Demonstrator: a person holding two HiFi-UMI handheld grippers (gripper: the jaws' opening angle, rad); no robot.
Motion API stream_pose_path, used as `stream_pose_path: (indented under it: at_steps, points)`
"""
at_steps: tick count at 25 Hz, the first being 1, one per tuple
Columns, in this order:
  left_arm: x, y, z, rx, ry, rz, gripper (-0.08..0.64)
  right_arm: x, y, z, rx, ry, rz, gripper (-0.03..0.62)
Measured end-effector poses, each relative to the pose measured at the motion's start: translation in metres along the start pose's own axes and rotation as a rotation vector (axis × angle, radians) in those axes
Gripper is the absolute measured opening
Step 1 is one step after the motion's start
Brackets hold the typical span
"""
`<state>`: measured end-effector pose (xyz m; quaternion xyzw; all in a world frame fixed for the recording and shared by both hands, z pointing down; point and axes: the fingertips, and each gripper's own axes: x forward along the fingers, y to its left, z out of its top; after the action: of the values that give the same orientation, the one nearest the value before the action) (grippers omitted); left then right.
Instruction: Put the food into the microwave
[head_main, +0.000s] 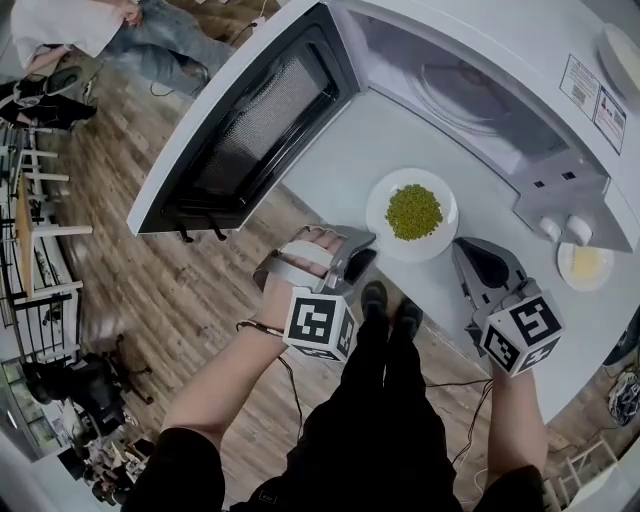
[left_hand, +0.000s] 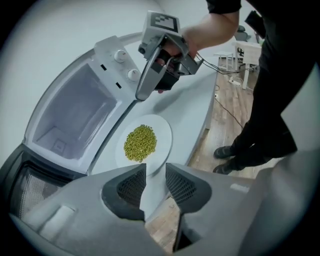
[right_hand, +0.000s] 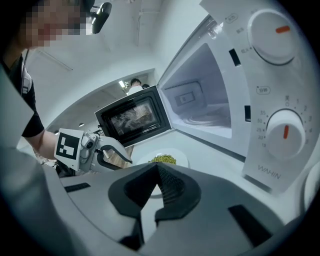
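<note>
microwave cavity (head_main: 450, 90): open to counter (head_main: 350, 150) | door (head_main: 250, 130): swung wide left | plate (head_main: 380, 205): on counter before opening

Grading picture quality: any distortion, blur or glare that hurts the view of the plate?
Head view: heavy fisheye bends the microwave, but the plate is sharp, evenly lit, no glare. Left gripper view: dark vignette, plate clear, the left tongs slightly soft. Right gripper view: same vignette, plate small and partly behind the right tongs; a mosaic patch top left.
</note>
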<state>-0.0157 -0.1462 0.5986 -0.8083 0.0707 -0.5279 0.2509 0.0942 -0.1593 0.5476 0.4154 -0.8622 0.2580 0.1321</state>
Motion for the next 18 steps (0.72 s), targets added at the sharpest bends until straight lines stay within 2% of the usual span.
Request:
stream_pose_path:
  at_steps: [6,10,13,18]
  points:
    - [0.009,-0.002,0.004,0.147,0.023,-0.016,0.106,-0.002,-0.008,-0.004,0.028,0.006,-0.026,0.010]
    - [0.013,-0.003,0.005,0.211,0.035,-0.018,0.108,-0.001,-0.011,-0.003,0.044,0.000,-0.028,0.011]
    - [0.014,-0.011,0.005,0.243,0.039,-0.061,0.107,0.000,-0.016,-0.003,0.052,0.007,-0.032,0.011]
    - [0.017,-0.020,0.005,0.304,0.039,-0.090,0.107,0.007,-0.028,0.004,0.105,0.013,-0.026,0.011]
